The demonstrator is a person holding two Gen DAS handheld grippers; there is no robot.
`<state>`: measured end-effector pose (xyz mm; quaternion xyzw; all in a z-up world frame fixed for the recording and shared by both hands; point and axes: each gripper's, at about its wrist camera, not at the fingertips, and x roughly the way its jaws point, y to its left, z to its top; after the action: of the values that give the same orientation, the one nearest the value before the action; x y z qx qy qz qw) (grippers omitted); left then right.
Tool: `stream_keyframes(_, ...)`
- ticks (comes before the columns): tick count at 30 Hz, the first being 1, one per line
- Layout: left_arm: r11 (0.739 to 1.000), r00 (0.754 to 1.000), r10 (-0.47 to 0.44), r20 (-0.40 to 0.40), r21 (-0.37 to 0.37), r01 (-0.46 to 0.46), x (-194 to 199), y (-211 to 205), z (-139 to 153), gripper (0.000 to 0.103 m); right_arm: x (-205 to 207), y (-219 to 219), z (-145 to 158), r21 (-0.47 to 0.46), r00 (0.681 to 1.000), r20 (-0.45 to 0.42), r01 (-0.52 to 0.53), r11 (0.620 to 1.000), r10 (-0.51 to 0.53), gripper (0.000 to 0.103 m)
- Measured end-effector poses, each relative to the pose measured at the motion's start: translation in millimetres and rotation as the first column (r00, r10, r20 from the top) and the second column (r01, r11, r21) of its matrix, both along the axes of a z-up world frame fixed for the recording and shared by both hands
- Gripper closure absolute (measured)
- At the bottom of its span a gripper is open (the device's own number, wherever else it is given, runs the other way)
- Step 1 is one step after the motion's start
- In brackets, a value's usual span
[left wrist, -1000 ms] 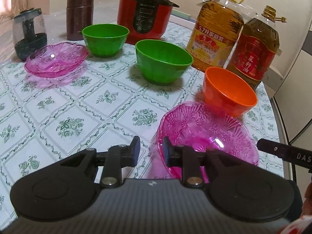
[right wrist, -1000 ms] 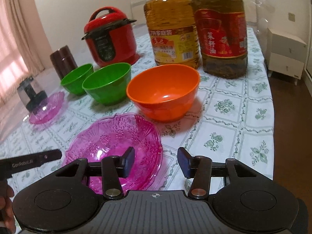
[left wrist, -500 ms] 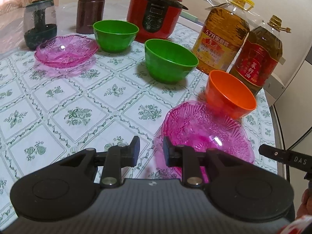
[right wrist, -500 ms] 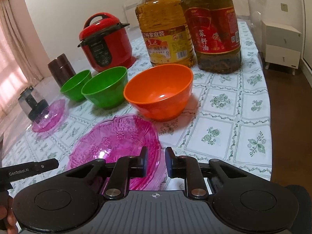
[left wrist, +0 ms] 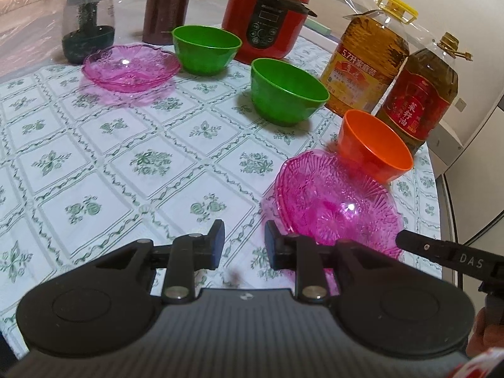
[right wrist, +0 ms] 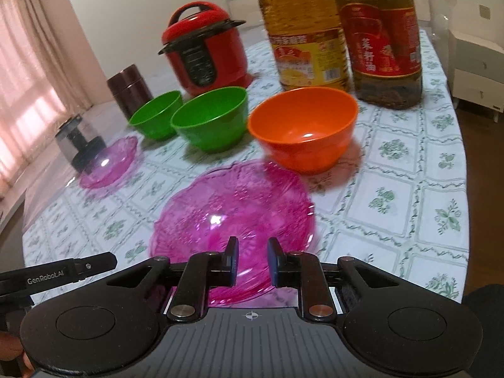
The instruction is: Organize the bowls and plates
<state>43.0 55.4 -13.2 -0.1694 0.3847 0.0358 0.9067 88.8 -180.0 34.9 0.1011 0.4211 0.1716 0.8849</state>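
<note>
Nothing is stacked yet: the right gripper (right wrist: 251, 260), jaws narrowly apart, straddles the near pink plate's (right wrist: 233, 211) rim without clearly clamping it, the left gripper (left wrist: 244, 241) hangs parted and empty, and the bowls sit separately on the desk (left wrist: 94, 163).

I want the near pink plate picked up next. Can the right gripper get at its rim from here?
Probably yes. The right gripper is open right at the near pink plate's front rim, with nothing between them; the orange bowl sits behind the plate.
</note>
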Motion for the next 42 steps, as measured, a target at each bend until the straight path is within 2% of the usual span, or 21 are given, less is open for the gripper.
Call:
stream_keyframes(19, 0.999, 0.999, 0.044, -0.013, -0.027, -0.044, -16.8, 19.2, 1.2, 0.069, -8.3, 33.0, -0.6, -0.028, 0.994, -0.034, -0.101, 0.994, 0.1, 0.082)
stream_keyframes(21, 0.998, 0.999, 0.048, -0.014, -0.031, -0.048, -15.9, 22.7, 0.7, 0.066, -6.6, 37.7, -2.2, -0.038, 0.993, -0.044, -0.112, 0.993, 0.111, 0.079)
stream_keyframes(23, 0.998, 0.998, 0.054, -0.015, -0.04, -0.054, -14.7, 27.7, 0.7, 0.062, -4.2, 42.6, -3.5, -0.034, 0.992, -0.052, -0.119, 0.992, 0.117, 0.064)
stream_keyframes(24, 0.997, 0.998, 0.059, -0.014, -0.044, -0.059, -13.6, 31.4, 1.1, 0.06, -2.2, 45.0, -3.5, -0.03, 0.991, -0.055, -0.124, 0.992, 0.122, 0.06)
stream_keyframes(25, 0.997, 0.998, 0.063, -0.012, -0.045, -0.063, -12.7, 35.0, 1.5, 0.058, 0.4, 47.9, -2.9, -0.023, 0.99, -0.056, -0.13, 0.991, 0.129, 0.057)
stream_keyframes(36, 0.989, 0.989, 0.145, 0.016, -0.021, -0.144, 18.1, 103.9, 16.0, 0.04, 52.6, 110.3, 20.7, 0.027, 0.969, -0.024, -0.244, 0.969, 0.244, 0.057)
stream_keyframes(42, 0.981, 0.981, 0.194, 0.02, 0.003, -0.194, 50.5, 153.6, 16.6, 0.037, 98.2, 153.6, 18.2, 0.034, 0.961, -0.009, -0.277, 0.96, 0.278, 0.057)
